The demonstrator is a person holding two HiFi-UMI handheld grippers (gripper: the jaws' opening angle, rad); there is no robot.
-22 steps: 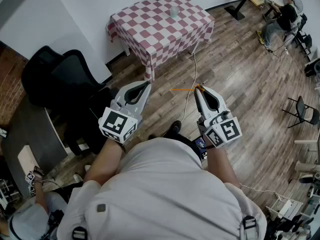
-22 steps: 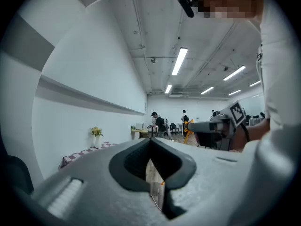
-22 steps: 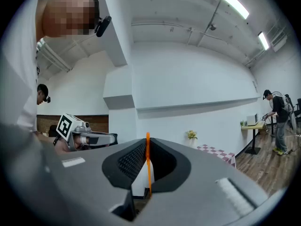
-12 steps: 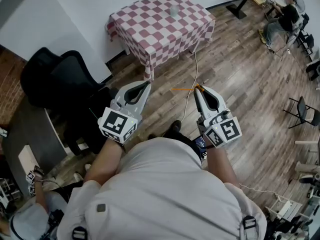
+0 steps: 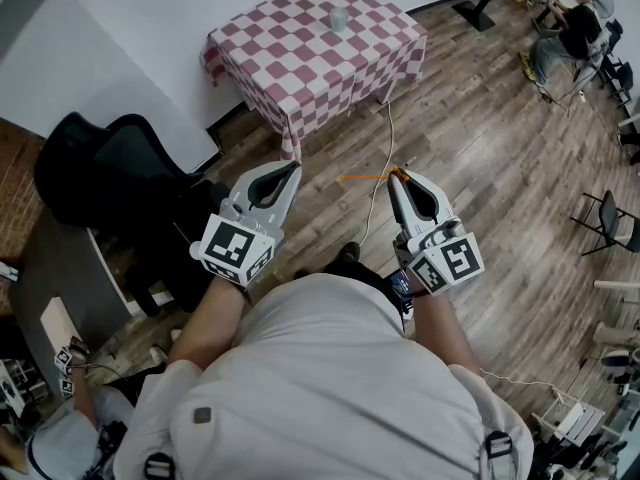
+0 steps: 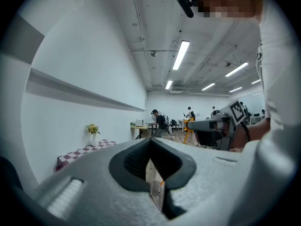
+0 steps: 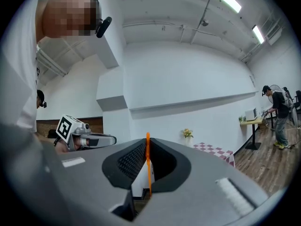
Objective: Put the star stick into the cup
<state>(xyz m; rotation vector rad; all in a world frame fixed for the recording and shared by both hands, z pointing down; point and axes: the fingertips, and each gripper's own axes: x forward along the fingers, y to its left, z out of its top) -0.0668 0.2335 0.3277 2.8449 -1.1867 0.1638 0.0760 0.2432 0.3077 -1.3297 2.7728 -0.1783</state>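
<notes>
Right gripper (image 5: 398, 176) clamps stick (image 5: 360, 179) near one end; left gripper (image 5: 296, 166) jaws together, empty. Stick looks thin, light, twist-prone.

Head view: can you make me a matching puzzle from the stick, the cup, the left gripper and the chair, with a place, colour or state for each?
Things:
1 stick
2 cup
3 left gripper
4 chair

Place, colour or state:
A on the checkered table
B shut, empty
C held in the right gripper
D black

Pairs: 1-C, 2-A, 3-B, 4-D
</notes>
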